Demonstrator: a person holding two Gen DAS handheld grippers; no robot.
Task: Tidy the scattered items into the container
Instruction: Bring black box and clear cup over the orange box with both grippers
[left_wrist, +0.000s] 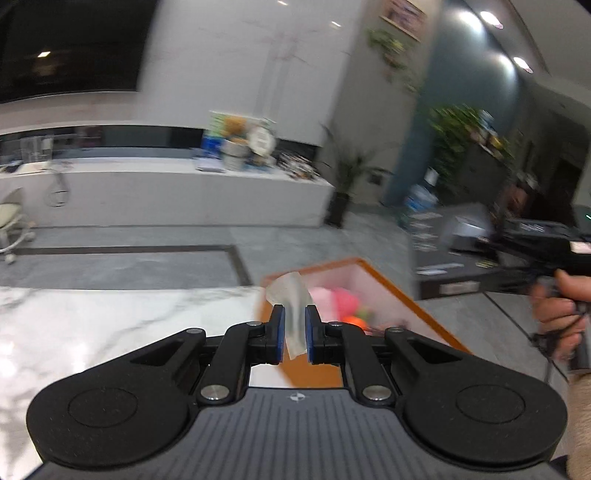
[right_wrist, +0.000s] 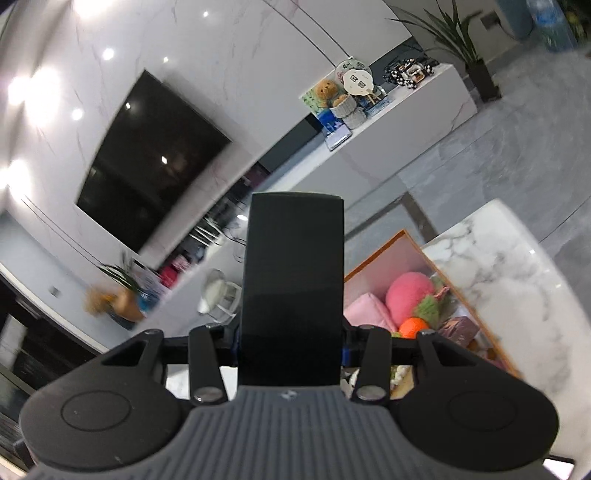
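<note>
My left gripper (left_wrist: 294, 328) is shut on a small clear plastic piece (left_wrist: 291, 302) and holds it above the near edge of an orange-rimmed box (left_wrist: 391, 284) with a pink lining. Inside the box lie pink soft items (left_wrist: 340, 301) and an orange ball (left_wrist: 352, 320). My right gripper (right_wrist: 291, 343) is shut on a flat black rectangular case (right_wrist: 293, 288) that stands upright and hides its fingers. In the right wrist view the box (right_wrist: 373, 258) sits just right of the case, holding a pink ball (right_wrist: 408, 295), a pink pouch (right_wrist: 365, 312) and an orange ball (right_wrist: 413, 328).
The box rests on a white marble table (left_wrist: 92, 325), which also shows in the right wrist view (right_wrist: 509, 288). The person's right hand with the other gripper (left_wrist: 554, 258) is at the far right. A long white counter (left_wrist: 166, 192) with toys stands behind, across grey floor.
</note>
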